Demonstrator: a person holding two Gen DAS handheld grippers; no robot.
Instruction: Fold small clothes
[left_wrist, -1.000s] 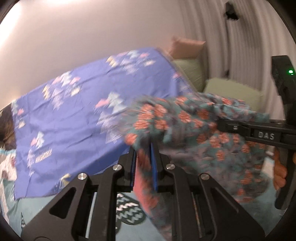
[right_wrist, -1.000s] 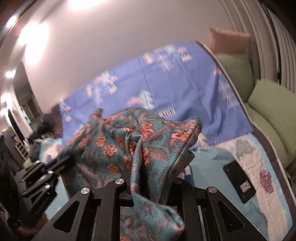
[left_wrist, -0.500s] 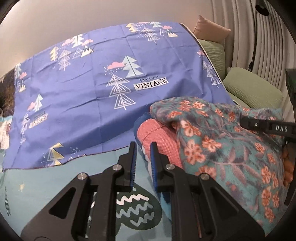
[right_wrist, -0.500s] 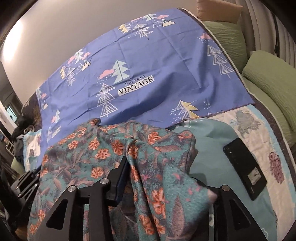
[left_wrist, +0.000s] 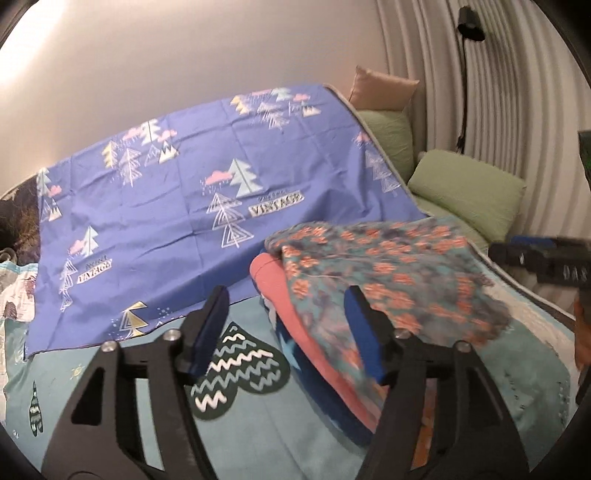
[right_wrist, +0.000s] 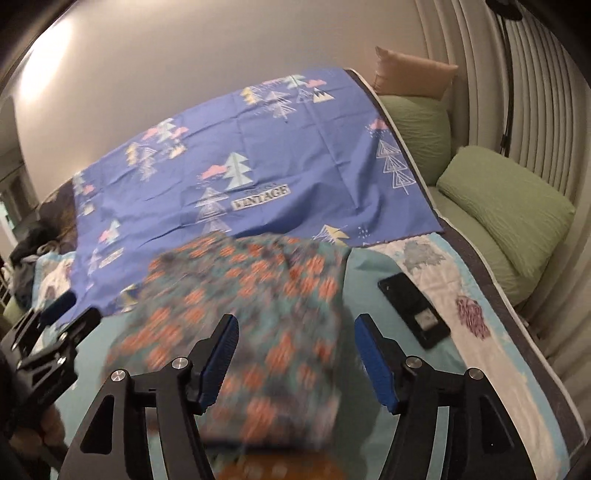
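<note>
Floral garment, teal with orange flowers, lies on the bed atop a folded pile; a pink piece and a dark blue one show beneath it. Image motion-blurred. Left hand-held gripper: jaws have just been opening, now wide, pads clear of the cloth. Right hand-held gripper: likewise just opened wide, garment between the jaws but ungripped. Black phone lies just beside the pile, on the quilt.

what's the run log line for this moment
left gripper: just opened, nothing held | right gripper: just opened, nothing held | teal orange-flowered fabric garment: released on folded pile | step: drop-off
</note>
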